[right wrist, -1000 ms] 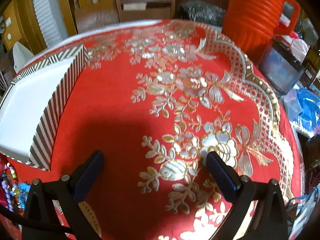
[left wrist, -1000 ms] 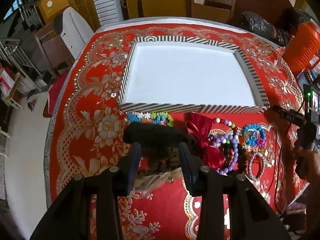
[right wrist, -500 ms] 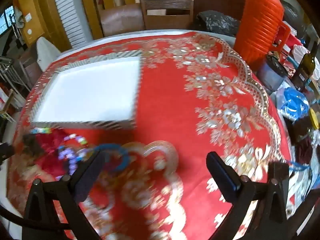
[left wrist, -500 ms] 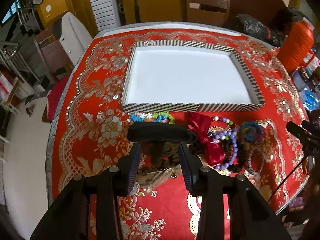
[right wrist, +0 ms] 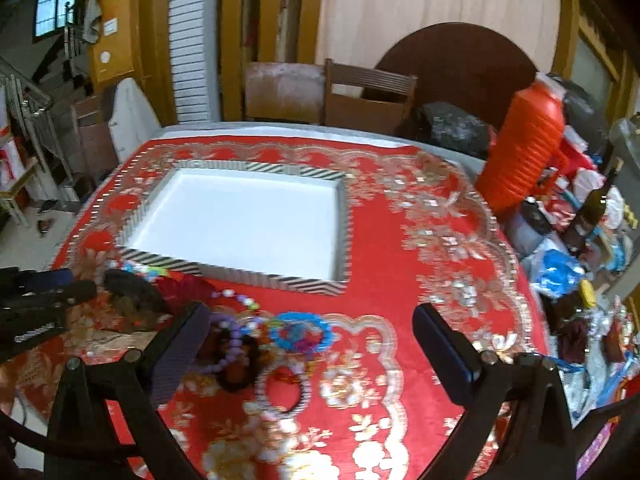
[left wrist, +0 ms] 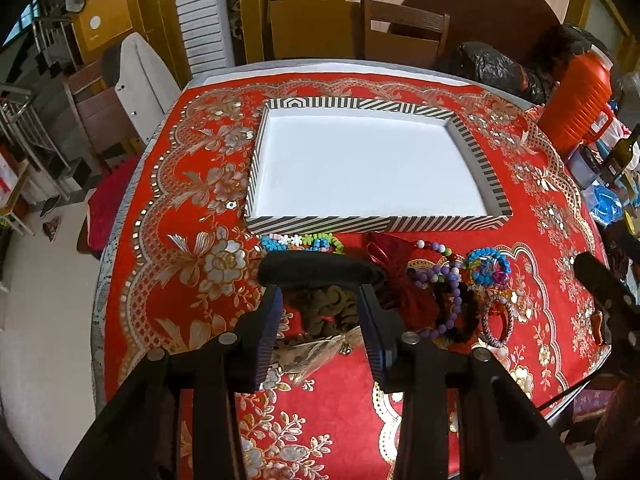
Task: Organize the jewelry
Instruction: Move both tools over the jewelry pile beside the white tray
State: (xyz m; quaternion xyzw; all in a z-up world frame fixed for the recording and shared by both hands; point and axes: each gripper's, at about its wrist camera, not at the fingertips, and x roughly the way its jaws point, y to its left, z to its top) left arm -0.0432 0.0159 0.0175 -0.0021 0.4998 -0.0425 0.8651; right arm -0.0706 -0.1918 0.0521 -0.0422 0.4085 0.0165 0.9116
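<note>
My left tongs (left wrist: 320, 320) stand partly apart, straddling a brown fabric scrunchie (left wrist: 328, 305) without clamping it; a black padded headband (left wrist: 320, 270) lies across just beyond their tips. My right tongs (right wrist: 316, 346) gape wide over the beaded pile, holding nothing. The jewelry sits on the red, gold-flowered tabletop (left wrist: 168, 272), in front of the striped tray (left wrist: 376, 224) with its smooth white floor: a purple bead bracelet (left wrist: 450, 300), a blue bead bracelet (right wrist: 300, 334), a red satin bow (left wrist: 400, 276). A ribbed orange jug (right wrist: 524, 160) stands at the far right edge.
</note>
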